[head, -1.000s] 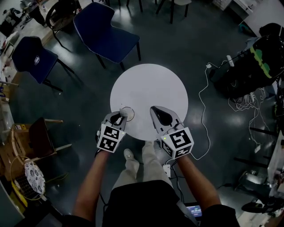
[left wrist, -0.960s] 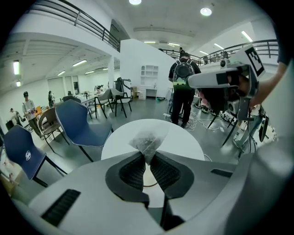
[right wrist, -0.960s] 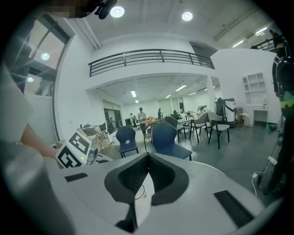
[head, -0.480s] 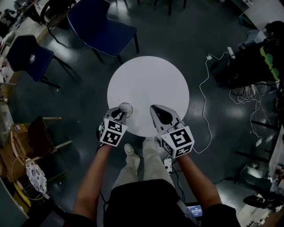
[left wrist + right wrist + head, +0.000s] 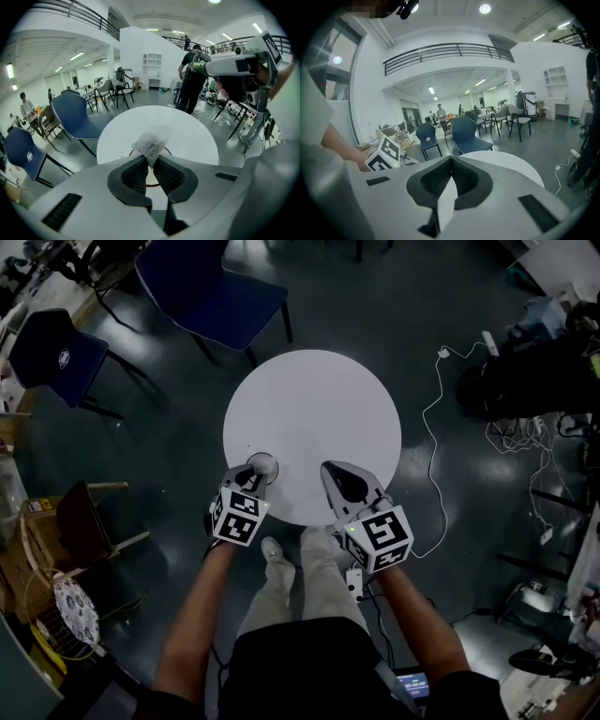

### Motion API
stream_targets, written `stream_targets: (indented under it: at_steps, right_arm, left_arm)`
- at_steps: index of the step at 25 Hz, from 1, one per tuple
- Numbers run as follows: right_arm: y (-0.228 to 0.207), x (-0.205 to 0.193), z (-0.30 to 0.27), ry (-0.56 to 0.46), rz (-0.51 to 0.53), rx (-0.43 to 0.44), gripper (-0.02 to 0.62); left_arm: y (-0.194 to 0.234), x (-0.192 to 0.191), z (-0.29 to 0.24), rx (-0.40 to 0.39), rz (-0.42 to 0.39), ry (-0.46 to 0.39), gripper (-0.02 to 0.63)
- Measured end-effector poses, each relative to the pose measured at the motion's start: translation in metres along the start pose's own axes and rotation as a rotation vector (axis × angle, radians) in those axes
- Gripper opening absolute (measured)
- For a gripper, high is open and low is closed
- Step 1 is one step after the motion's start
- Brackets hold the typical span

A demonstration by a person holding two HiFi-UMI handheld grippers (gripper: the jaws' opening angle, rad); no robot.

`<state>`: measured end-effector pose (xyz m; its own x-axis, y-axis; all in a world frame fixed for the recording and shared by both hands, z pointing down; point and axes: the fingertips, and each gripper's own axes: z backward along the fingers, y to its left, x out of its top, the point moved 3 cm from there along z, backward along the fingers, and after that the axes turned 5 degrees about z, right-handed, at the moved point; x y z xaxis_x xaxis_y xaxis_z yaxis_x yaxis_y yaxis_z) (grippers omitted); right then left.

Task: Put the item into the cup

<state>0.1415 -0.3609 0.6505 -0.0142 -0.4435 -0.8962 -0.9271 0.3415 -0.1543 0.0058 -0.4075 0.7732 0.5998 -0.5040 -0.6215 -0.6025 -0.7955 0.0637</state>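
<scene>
A round white table (image 5: 314, 418) stands on a dark grey floor (image 5: 422, 343); two blue chairs with black legs stand beyond it, one just behind the table (image 5: 206, 282) and one further to the left (image 5: 54, 352); a white cable (image 5: 429, 442) trails across the floor to the right of the table.

A small clear cup with a thin dark rim (image 5: 263, 466) sits on the table close to the near-left edge; the left gripper (image 5: 254, 478) hangs right over it, pointing steeply down; in the left gripper view its jaws are nearly together and pinch the lower corner of a small translucent mesh sachet with dark grains inside (image 5: 151, 140); the sachet stands up from the left gripper (image 5: 151, 160), and the cup's rim (image 5: 166, 150) shows as a ring directly behind and under it; whether the sachet reaches inside the rim cannot be told.

The right gripper (image 5: 331, 469) hovers over the near edge of the table, well apart from the cup; in the right gripper view the right gripper (image 5: 450, 158) has its jaws closed tip to tip with nothing between them; the left gripper's marker cube (image 5: 384, 153) shows at that view's left.
</scene>
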Motion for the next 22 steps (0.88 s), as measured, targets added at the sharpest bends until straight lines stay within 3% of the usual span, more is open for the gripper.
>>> stream_targets:
  at_steps: [13,17,22]
  right_arm:
    - [-0.012,-0.015,-0.001,0.029,-0.001,-0.011,0.017]
    - [-0.007,-0.021,-0.001,0.042,0.001,-0.014,0.017]
    - [-0.011,-0.023,-0.001,0.042,-0.002,-0.011,0.017]
  left_arm:
    - [0.0,-0.005,-0.011,0.002,0.054,0.009,0.045]
    - [0.002,-0.009,-0.009,-0.002,0.07,-0.013,0.105]
    - [0.001,-0.007,-0.011,0.005,0.083,-0.019,0.125]
